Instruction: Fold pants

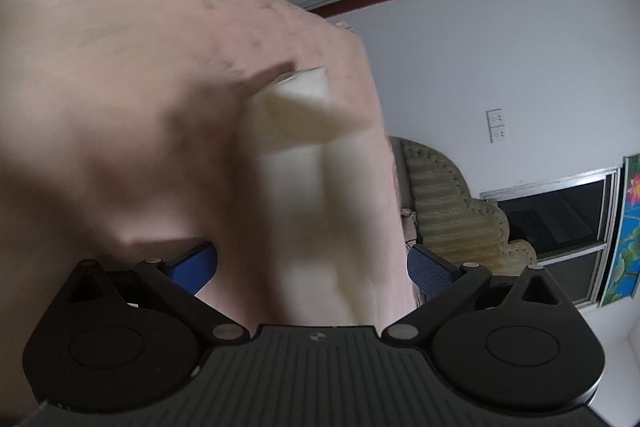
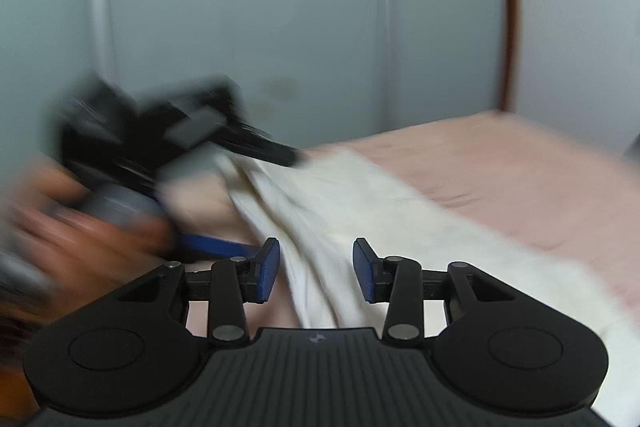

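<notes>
In the left wrist view, blurred pants (image 1: 304, 163) hide the bed (image 1: 120, 67).

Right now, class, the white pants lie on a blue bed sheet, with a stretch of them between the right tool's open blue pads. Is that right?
One detail is wrong: the bed sheet is pink, not blue, as the right wrist view shows. The white pants do lie on it, with a stretch between the right tool's open blue pads.

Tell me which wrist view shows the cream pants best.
Right wrist view: the cream pants stretch across the pink bed sheet, passing between the right gripper. Left wrist view shows only a blurred close-up of them.
</notes>
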